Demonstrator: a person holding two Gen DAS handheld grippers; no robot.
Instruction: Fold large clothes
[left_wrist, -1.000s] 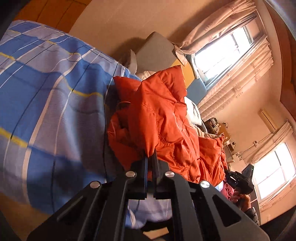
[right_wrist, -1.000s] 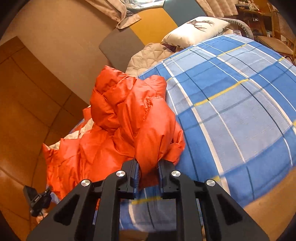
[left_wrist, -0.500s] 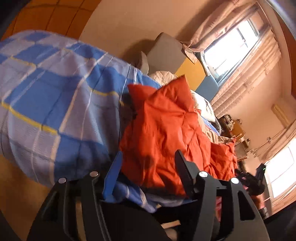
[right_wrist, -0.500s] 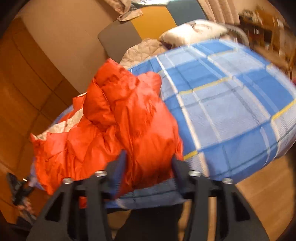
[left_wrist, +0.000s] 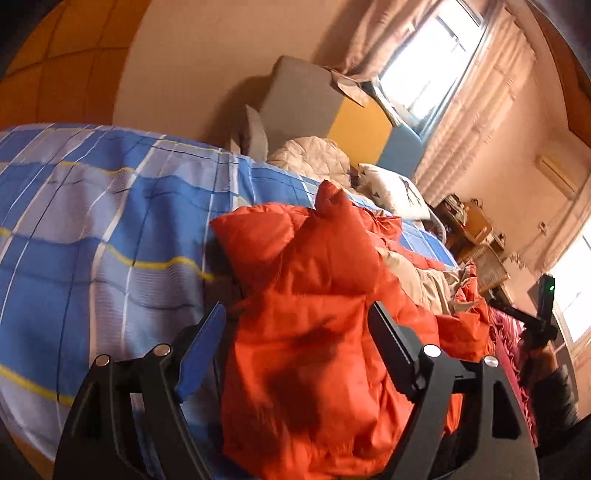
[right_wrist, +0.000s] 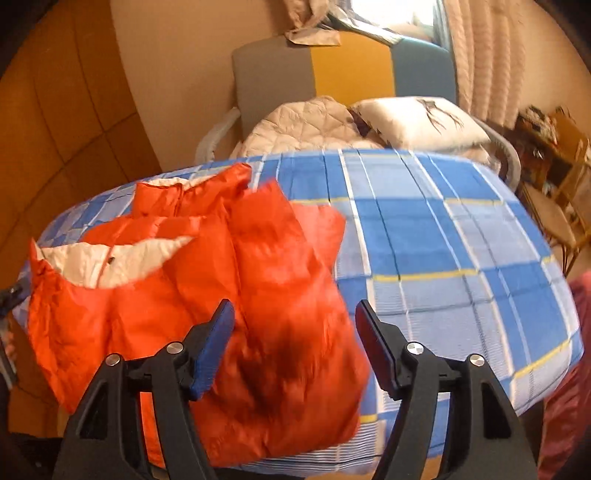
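Note:
An orange padded jacket with a cream lining lies bunched on a bed with a blue checked sheet. My left gripper is open, its fingers either side of the jacket's near edge, holding nothing. In the right wrist view the jacket lies on the left part of the sheet, cream lining showing. My right gripper is open over the jacket's near edge, empty. The right gripper also shows far right in the left wrist view.
A cream quilt and a white pillow lie at the bed's head against a grey, yellow and blue headboard. Curtained windows are behind. A wooden chair and shelves stand right of the bed.
Both grippers were shut on jacket folds a second ago. Both have opened and let the jacket drop onto the sheet, then drawn back a little.

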